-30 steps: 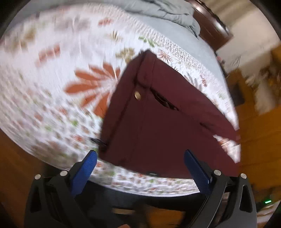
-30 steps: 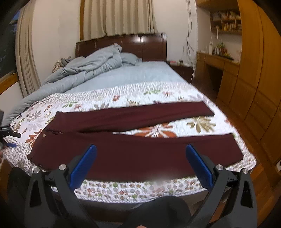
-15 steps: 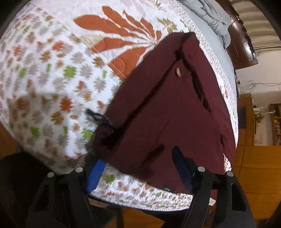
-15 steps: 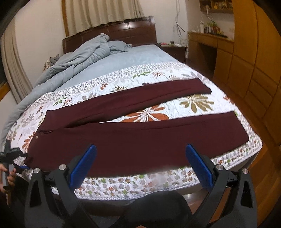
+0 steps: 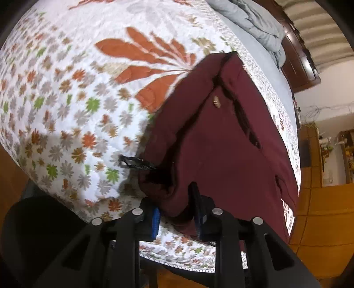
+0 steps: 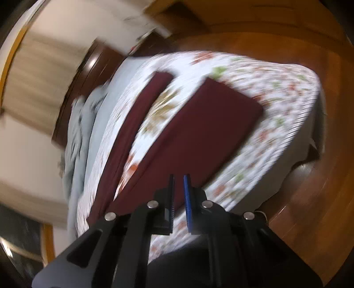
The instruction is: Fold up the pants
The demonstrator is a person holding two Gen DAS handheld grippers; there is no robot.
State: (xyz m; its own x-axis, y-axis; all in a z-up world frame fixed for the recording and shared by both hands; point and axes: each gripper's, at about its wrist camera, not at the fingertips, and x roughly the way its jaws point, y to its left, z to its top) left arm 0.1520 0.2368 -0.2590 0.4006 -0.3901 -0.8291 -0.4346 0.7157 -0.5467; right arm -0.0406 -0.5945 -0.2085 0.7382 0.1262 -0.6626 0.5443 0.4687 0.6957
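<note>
Dark maroon pants (image 5: 221, 141) lie spread on a floral quilt (image 5: 66, 93) on the bed. In the left wrist view my left gripper (image 5: 177, 210) is shut on the near corner of the waistband, which bunches between the fingers. A brass button (image 5: 216, 102) and a pocket slit show above. In the blurred right wrist view both legs run along the bed, and my right gripper (image 6: 178, 199) is closed to a narrow gap over the near leg (image 6: 199, 128)'s front edge. I cannot tell whether it holds cloth.
A grey duvet (image 5: 254, 20) is heaped toward the dark wooden headboard (image 5: 301, 59). Wooden floor (image 6: 309, 210) and wooden cabinets (image 5: 320, 210) flank the bed. The quilt's edge (image 6: 276, 155) drops off just below both grippers.
My left gripper moved in and closed on the waistband corner. My right gripper dropped, tilted sharply and closed from wide open to a narrow gap at the near leg's edge.
</note>
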